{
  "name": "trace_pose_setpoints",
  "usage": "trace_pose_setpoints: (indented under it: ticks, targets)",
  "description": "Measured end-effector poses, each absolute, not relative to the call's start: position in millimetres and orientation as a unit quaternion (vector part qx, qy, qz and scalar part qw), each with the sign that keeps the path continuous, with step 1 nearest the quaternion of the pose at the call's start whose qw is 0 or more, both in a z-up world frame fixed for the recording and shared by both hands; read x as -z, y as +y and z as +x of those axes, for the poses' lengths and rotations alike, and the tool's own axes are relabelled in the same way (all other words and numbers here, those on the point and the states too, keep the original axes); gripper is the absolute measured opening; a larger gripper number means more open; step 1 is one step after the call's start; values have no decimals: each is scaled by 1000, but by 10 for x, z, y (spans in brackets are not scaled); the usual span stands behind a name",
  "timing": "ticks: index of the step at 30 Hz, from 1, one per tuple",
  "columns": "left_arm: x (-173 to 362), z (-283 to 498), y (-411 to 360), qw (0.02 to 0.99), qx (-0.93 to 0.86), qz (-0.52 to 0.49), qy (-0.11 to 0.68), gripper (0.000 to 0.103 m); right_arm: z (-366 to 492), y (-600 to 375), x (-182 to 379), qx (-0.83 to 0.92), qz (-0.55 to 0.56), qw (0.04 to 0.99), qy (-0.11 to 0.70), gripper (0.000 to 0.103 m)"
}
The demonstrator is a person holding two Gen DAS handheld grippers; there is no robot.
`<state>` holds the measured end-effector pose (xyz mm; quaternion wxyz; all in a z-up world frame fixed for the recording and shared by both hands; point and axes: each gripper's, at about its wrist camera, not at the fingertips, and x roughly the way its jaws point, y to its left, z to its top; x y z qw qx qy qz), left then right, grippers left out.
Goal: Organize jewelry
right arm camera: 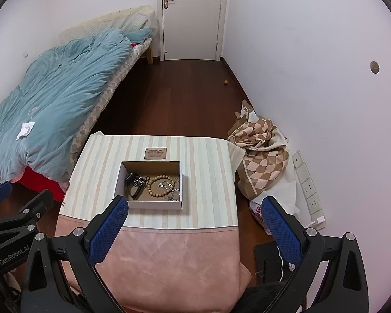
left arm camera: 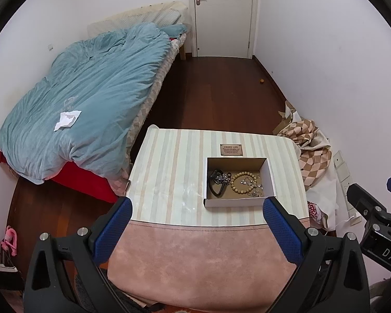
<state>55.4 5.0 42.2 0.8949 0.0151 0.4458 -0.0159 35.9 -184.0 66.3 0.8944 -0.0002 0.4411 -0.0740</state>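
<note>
a small table [left arm camera: 169, 161] stands in a bedroom, draped in a cloth of pale green, cream and tan stripes, with a band of soft pink suede-like fabric along the near edge. dark reddish wood flooring [left arm camera: 216, 91] runs back to a white door [left arm camera: 223, 13] with a metal lever handle. to the left lies a bed under a rumpled teal duvet [left arm camera: 91, 91] with a crumpled white paper [left arm camera: 67, 120] on it; to the right a heap of tan and cream diamond-patterned fabric [right arm camera: 260, 167] rests against the white wall. on the striped cloth sits a shallow white cardboard box [left arm camera: 237, 203] with a brown interior, holding a round bracelet of wooden beads [left arm camera: 243, 182], tangled silver chains [right arm camera: 169, 187] and a black looped piece [left arm camera: 216, 185]. the left gripper [left arm camera: 196, 234] and right gripper [right arm camera: 195, 234] hover near the table's front edge, blue textured pads spread wide apart, holding nothing.
</note>
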Motion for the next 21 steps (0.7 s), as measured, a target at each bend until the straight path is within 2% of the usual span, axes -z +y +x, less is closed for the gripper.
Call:
trace_pose_setpoints:
  ticks: [21]
  targets:
    - [-485,550,54,897,11,13,441,102,340,-1787,-626,69,3,894,443,103]
